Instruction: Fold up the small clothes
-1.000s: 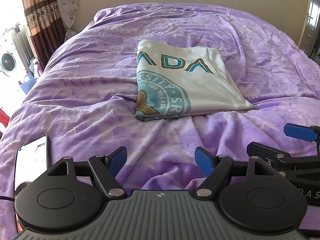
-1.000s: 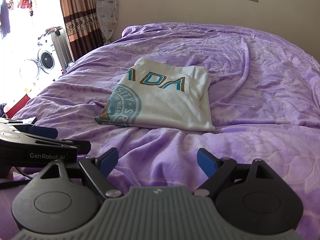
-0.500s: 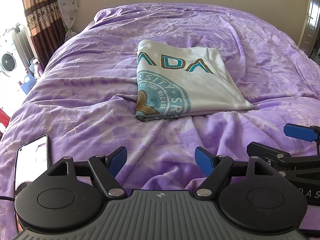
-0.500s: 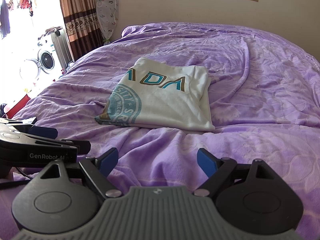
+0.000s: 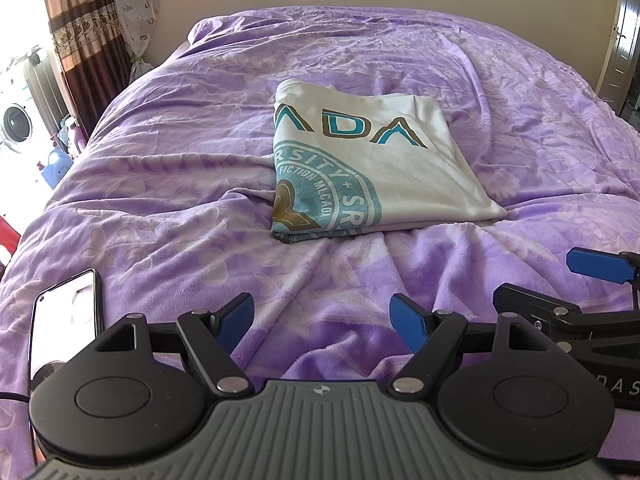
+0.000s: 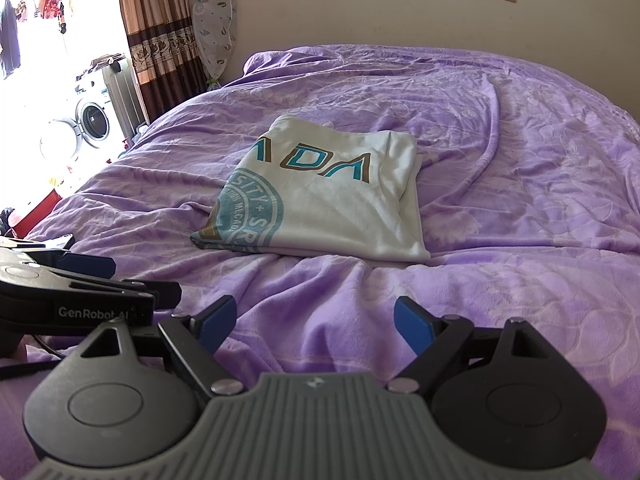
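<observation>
A white T-shirt (image 5: 372,164) with teal and brown print lies folded into a rectangle in the middle of the purple bed; it also shows in the right wrist view (image 6: 328,200). My left gripper (image 5: 322,322) is open and empty, low over the bedspread near the front edge, well short of the shirt. My right gripper (image 6: 314,324) is open and empty too, beside it to the right. Each gripper shows from the side in the other's view: the right one (image 5: 576,308) and the left one (image 6: 80,292).
A phone (image 5: 64,320) with a lit screen lies on the purple bedspread (image 5: 180,184) at the front left. A curtain (image 6: 160,36) and a washing machine (image 6: 92,124) stand left of the bed. A wall runs behind the bed.
</observation>
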`<state>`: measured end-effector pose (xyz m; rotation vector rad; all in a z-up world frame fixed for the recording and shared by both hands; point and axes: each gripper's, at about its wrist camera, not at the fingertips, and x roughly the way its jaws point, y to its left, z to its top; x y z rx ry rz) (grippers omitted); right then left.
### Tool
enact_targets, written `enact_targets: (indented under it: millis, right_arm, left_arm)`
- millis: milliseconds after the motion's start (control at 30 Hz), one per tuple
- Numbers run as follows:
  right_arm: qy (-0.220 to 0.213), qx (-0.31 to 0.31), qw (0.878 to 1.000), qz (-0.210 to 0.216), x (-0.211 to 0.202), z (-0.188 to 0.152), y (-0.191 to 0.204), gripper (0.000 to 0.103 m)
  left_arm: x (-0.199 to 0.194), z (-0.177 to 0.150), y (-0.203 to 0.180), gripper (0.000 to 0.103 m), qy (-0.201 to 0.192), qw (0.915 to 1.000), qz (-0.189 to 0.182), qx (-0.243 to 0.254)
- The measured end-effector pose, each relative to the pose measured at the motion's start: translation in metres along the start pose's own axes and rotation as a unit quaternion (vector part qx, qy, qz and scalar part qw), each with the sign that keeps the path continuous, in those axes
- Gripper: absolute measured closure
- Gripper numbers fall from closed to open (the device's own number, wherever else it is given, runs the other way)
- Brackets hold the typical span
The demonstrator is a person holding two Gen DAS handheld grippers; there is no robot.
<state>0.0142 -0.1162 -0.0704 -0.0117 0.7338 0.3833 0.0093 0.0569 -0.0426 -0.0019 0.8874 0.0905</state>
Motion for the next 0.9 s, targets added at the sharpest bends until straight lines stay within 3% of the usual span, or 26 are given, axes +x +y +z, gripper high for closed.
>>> enact_targets:
  millis: [900]
  right_arm:
    - [0.001,0.002,1.000,0.001,0.0008,0.0003,0.0002,0.021]
  left_arm:
    - [-0.0066,0.0004,-0.0022,0.020,-0.016,0.9995,-0.015,0.023]
